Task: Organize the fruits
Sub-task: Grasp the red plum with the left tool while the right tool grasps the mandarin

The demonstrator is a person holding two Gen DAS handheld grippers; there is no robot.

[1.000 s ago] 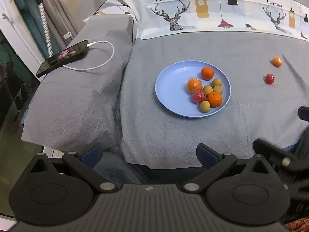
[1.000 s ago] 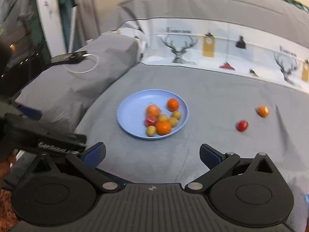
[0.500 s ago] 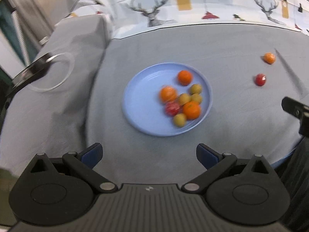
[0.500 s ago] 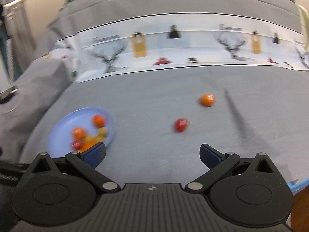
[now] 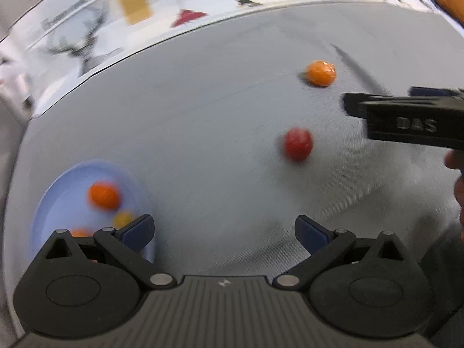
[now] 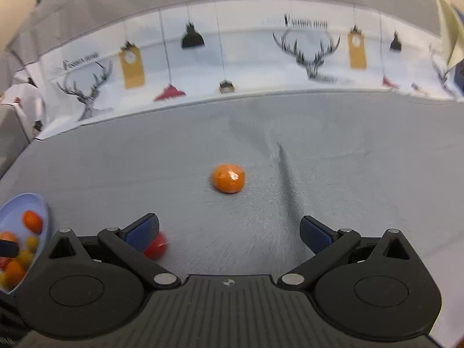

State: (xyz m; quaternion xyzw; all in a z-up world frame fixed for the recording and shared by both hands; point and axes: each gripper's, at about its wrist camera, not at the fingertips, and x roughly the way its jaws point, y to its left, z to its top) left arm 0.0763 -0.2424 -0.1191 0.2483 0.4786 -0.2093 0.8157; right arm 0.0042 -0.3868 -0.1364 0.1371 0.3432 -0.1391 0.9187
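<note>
An orange fruit (image 6: 228,178) lies loose on the grey bedsheet, straight ahead of my open, empty right gripper (image 6: 229,232). A red fruit (image 6: 156,248) lies beside that gripper's left finger, partly hidden by it. In the left wrist view the red fruit (image 5: 297,144) and the orange fruit (image 5: 320,72) lie ahead and to the right of my open, empty left gripper (image 5: 224,230). The blue plate (image 5: 66,191) with several fruits sits at lower left, partly behind the left finger; it also shows in the right wrist view (image 6: 34,203). The right gripper's finger (image 5: 406,116) shows at the right edge.
A white band with printed deer and lamps (image 6: 232,58) runs across the bed behind the grey sheet. A fold in the sheet (image 6: 287,179) runs just right of the orange fruit. A grey pillow edge (image 5: 8,145) is at far left.
Both grippers have swung right and moved forward toward the two loose fruits. The plate has slid to the lower left of both views. Both stay open.
</note>
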